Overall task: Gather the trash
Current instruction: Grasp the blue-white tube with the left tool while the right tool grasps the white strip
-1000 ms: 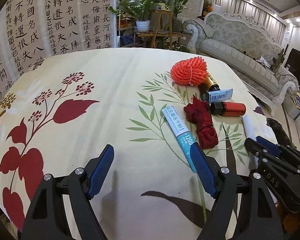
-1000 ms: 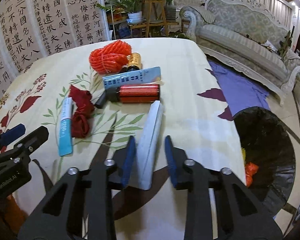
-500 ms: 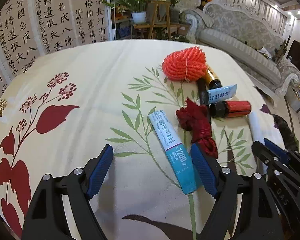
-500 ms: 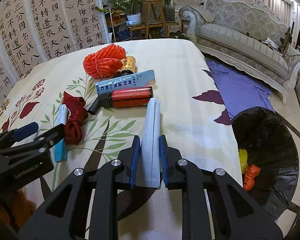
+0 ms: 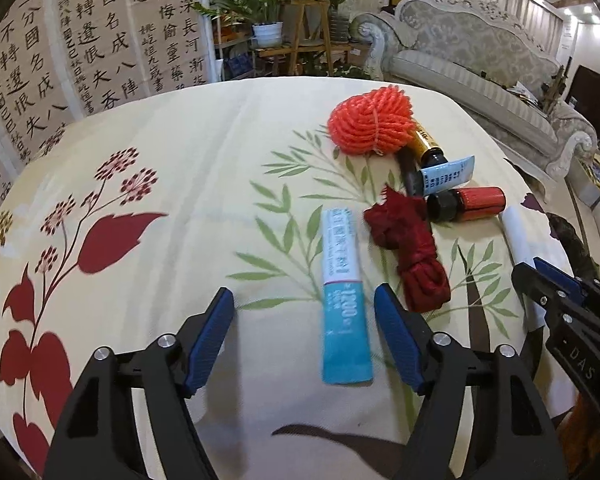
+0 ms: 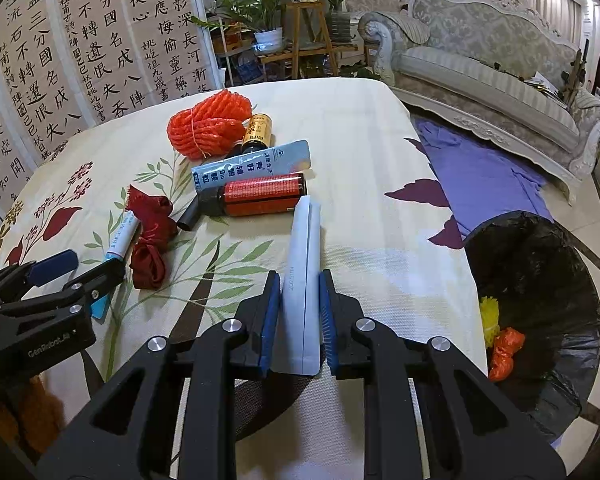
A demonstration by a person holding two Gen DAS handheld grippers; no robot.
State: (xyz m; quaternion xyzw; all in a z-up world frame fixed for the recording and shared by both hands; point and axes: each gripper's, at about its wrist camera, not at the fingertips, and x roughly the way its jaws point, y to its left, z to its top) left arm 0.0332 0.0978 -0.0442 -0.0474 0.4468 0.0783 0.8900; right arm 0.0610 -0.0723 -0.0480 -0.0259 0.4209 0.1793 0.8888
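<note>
The left gripper's [image 5: 304, 332] blue fingers [image 5: 210, 332] stand apart, having just been closing, with the teal-and-white packet [image 5: 343, 300] lying between them; neither pad touches it, and it sits nearer the finger at 3 o'clock. The right gripper's [image 6: 299, 316] fingers [image 6: 270, 312] stand narrow, pressed on both long edges of a pale grey flat pouch [image 6: 302, 264], whose near end is gripped while the rest runs toward 12 o'clock on the floral tablecloth [image 6: 360, 152].

Hidden or hard to read: in the left wrist view the pouch [image 5: 516, 236] shows only as a white strip at 3 o'clock, its lower end behind the right gripper [image 5: 540, 280], whose body is cut by the picture's edge. In the right wrist view the left gripper [image 6: 76, 268] covers most of the packet [image 6: 120, 236], and the packet's print is too blurred to read.

Left to right in the right wrist view lie the packet, a dark red net bundle [image 6: 150, 240] just beside it, an orange mesh ball [image 6: 208, 124] at 11 o'clock, a gold-labelled bottle [image 6: 257, 133] touching it, a grey-blue sachet [image 6: 252, 168] across that bottle's cap, and a red-labelled bottle [image 6: 256, 194] on its side, its base just beside the pouch's far end. At 3 o'clock, off the table, stands a black-lined bin [image 6: 540, 280] holding yellow and orange scraps [image 6: 500, 344]. Beyond are a purple cloth [image 6: 480, 168] on the floor and a sofa [image 6: 480, 52].
</note>
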